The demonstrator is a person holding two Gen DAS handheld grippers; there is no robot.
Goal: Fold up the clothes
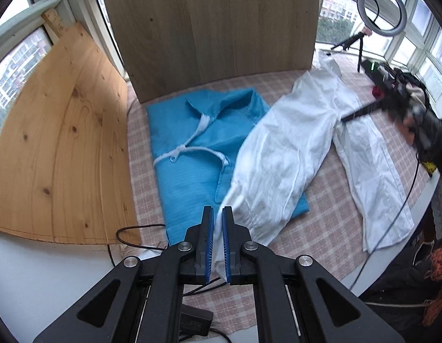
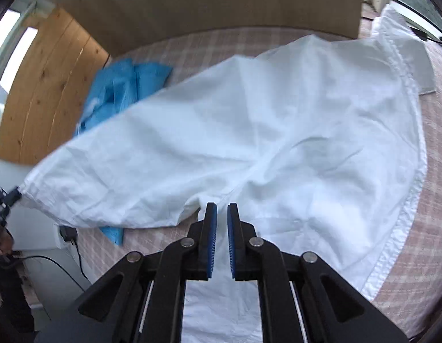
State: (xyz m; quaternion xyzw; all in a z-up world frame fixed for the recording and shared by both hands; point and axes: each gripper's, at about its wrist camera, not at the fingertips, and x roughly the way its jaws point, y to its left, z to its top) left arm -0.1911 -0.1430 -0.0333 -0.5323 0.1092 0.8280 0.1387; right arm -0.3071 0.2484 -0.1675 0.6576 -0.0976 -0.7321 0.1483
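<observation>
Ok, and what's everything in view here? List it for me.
white garment: one, white, spread across the checked cloth, partly over the blue garment
blue garment: one, blue with a white tie, folded, far left of the cloth
checked cloth: one, pink and white, covers the table
panel: one, brown wood, upright behind the clothes
pine board: one, light wood, at the left
ring light: one, white, far right by the windows
adapter: one, black, near edge, with a cable
left tool: one, black with blue pads, shut on the white garment's edge
right tool: one, same colours, shut on the white garment
</observation>
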